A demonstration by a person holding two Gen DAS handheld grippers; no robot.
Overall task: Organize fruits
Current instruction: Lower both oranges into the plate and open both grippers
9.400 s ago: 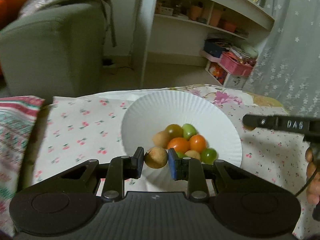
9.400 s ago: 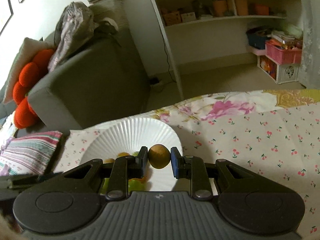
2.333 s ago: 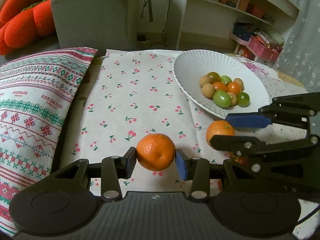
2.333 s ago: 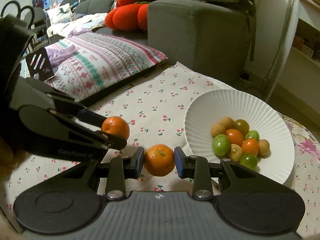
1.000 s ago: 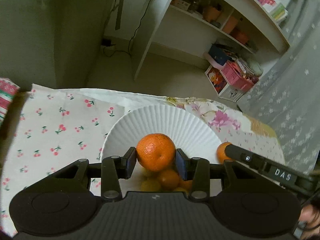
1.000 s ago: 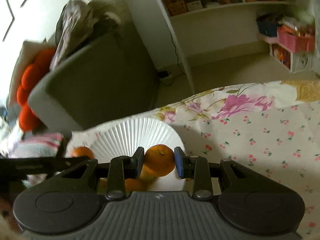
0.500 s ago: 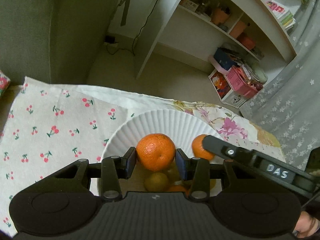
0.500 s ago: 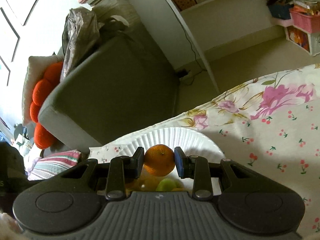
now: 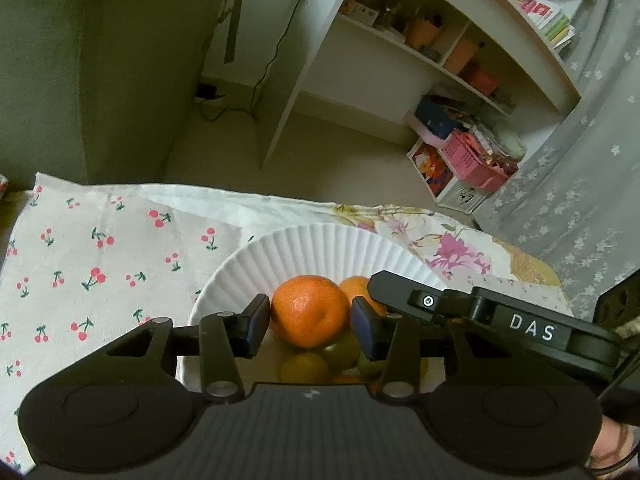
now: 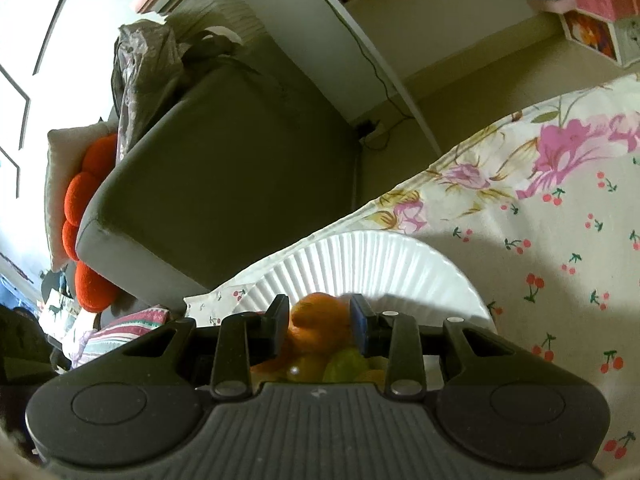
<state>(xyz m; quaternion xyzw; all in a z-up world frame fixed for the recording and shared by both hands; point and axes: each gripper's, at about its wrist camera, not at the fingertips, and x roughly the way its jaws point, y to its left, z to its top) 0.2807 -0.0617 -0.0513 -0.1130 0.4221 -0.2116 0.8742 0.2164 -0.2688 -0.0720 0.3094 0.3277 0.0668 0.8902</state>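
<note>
A white fluted paper plate (image 9: 320, 248) on the cherry-print cloth holds several small green, yellow and orange fruits (image 9: 304, 366). My left gripper (image 9: 310, 322) is over the plate, its jaws opening. An orange (image 9: 308, 312) sits between them on the pile, with a thin gap at the right pad. Just behind it is a second orange (image 9: 362, 288), half hidden by a finger (image 9: 400, 296) of my right gripper. In the right wrist view my right gripper (image 10: 319, 322) is also opening, and that orange (image 10: 320, 320), blurred, lies loose between its pads above the plate (image 10: 380, 256).
A grey sofa (image 10: 224, 168) with red cushions (image 10: 80, 200) stands beyond the table edge. A white shelf unit (image 9: 440, 52) and a pink basket (image 9: 476, 160) stand on the floor behind. The cherry-print cloth (image 9: 100, 264) lies left of the plate, and a striped pillow (image 10: 120, 328) is at the left.
Both grippers have come lower over the plate, and the right one has rolled. Each orange now sits lower between slightly wider jaws, and the two oranges are side by side.
</note>
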